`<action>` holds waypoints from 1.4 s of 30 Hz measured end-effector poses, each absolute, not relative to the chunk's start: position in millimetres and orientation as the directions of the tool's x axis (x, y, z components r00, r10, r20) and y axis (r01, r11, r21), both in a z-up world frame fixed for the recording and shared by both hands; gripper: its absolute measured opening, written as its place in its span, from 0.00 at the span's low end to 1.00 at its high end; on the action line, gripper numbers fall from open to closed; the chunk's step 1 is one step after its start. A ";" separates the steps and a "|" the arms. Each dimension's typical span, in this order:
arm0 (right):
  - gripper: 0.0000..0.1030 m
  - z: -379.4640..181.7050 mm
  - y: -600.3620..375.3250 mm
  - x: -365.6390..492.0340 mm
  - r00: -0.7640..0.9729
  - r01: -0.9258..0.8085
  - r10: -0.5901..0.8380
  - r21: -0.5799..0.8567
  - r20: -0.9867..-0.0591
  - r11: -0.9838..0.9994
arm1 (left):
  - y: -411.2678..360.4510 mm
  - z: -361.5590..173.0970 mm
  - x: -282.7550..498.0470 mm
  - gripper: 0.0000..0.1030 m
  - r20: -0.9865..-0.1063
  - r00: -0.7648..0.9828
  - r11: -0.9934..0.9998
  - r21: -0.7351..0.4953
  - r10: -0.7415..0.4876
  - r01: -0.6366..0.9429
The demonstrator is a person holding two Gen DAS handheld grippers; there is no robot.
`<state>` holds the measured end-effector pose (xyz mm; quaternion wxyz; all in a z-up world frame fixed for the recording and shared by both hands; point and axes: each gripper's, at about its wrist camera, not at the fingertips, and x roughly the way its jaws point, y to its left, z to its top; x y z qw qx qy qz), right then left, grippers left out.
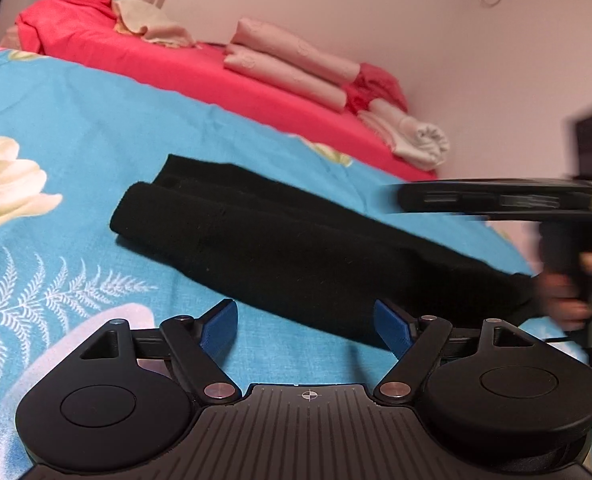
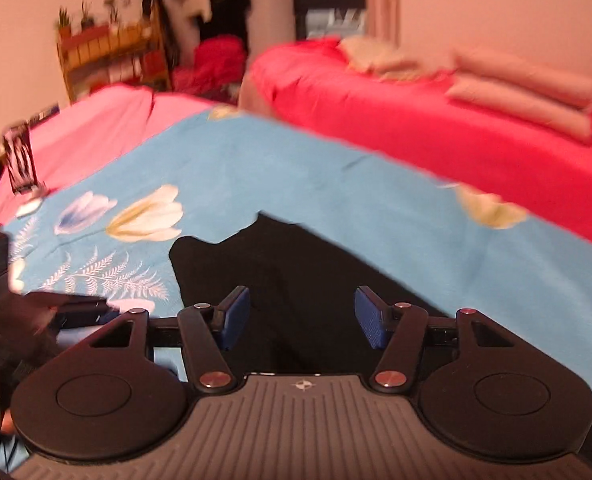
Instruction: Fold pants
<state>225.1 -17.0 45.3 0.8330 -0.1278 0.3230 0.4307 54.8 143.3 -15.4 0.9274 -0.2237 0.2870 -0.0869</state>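
Covering the bed, a blue floral sheet [image 1: 96,128] carries the black pants [image 1: 280,240], folded into a long strip lying on its middle. Beyond the sheet lies a red blanket [image 1: 200,68] with folded pink towels [image 1: 292,64]. Left gripper [image 1: 305,326] and right gripper [image 2: 301,316] both hover near the pants, jaws wide apart, holding nothing.

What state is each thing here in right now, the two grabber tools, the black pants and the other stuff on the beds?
Left gripper: fingers open, holding nothing.
Right gripper: fingers open, empty, above the pants.
Black pants: folded into a long strip, lying flat.
Blue floral sheet: spread out.
Pink towels: folded, stacked on the red bed.
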 end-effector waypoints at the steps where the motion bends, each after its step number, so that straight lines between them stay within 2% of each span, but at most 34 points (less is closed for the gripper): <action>1: 0.62 39.6 -1.5 223.8 0.423 -0.801 0.618 0.046 -0.663 0.597 | 144.0 -14.8 53.0 1.00 -0.483 0.825 0.882 -0.469 -0.293 0.039; 7: 0.55 -6.0 44.4 232.4 0.435 -0.800 0.476 -0.086 -0.765 0.594 | 145.5 -12.2 44.2 1.00 -0.442 0.840 0.870 -0.488 -0.314 0.068; 10: 0.54 -19.8 45.7 233.4 0.430 -0.798 0.461 -0.089 -0.776 0.595 | 146.0 -10.1 40.2 1.00 -0.424 0.847 0.866 -0.493 -0.322 0.082; 11: 0.51 -19.5 45.0 233.0 0.424 -0.796 0.461 -0.079 -0.779 0.600 | 146.4 -9.7 39.1 1.00 -0.420 0.848 0.865 -0.494 -0.323 0.084; 13: 0.24 -18.9 43.9 235.8 0.365 -0.805 0.485 -0.008 -0.795 0.594 | 146.6 -9.3 38.6 1.00 -0.416 0.850 0.864 -0.496 -0.325 0.087; 15: 0.20 -15.2 46.4 232.4 0.341 -0.824 0.496 0.000 -0.799 0.567 | 146.9 -9.2 39.2 1.00 -0.415 0.850 0.863 -0.498 -0.326 0.088; 20: 0.21 -17.6 51.3 237.4 0.358 -0.804 0.501 0.013 -0.788 0.595 | 147.4 -9.8 39.5 1.00 -0.416 0.851 0.864 -0.497 -0.321 0.083; 22: 0.06 -14.0 51.1 234.7 0.363 -0.805 0.503 0.008 -0.784 0.593 | 148.4 -10.2 38.7 1.00 -0.416 0.851 0.862 -0.501 -0.321 0.080; 27: 0.06 34.4 54.1 227.0 0.478 -0.823 0.557 -0.124 -0.679 0.555 | 149.3 -10.8 37.4 1.00 -0.413 0.849 0.858 -0.507 -0.329 0.085; 30: 0.06 46.0 74.1 238.7 0.505 -0.827 0.563 -0.180 -0.654 0.533 | 148.3 -10.5 36.7 1.00 -0.409 0.851 0.859 -0.504 -0.328 0.089; 33: 0.06 15.6 104.4 248.4 0.529 -0.836 0.515 -0.307 -0.674 0.456 | 148.8 -11.5 36.0 1.00 -0.411 0.850 0.858 -0.506 -0.328 0.086; 36: 0.07 -32.4 125.7 258.5 0.554 -0.817 0.423 -0.372 -0.717 0.441 | 150.0 -13.1 38.8 1.00 -0.418 0.847 0.856 -0.510 -0.328 0.079; 38: 0.10 -41.9 124.8 255.2 0.580 -0.802 0.430 -0.391 -0.692 0.452 | 150.5 -13.6 39.1 1.00 -0.421 0.846 0.855 -0.513 -0.327 0.075; 41: 0.34 -17.6 105.9 254.7 0.568 -0.801 0.459 -0.329 -0.684 0.501 | 150.6 -13.8 39.1 1.00 -0.424 0.844 0.854 -0.516 -0.327 0.071; 42: 0.47 -4.1 94.2 253.8 0.574 -0.792 0.472 -0.308 -0.670 0.527 | 150.6 -13.8 39.2 1.00 -0.426 0.844 0.855 -0.515 -0.324 0.069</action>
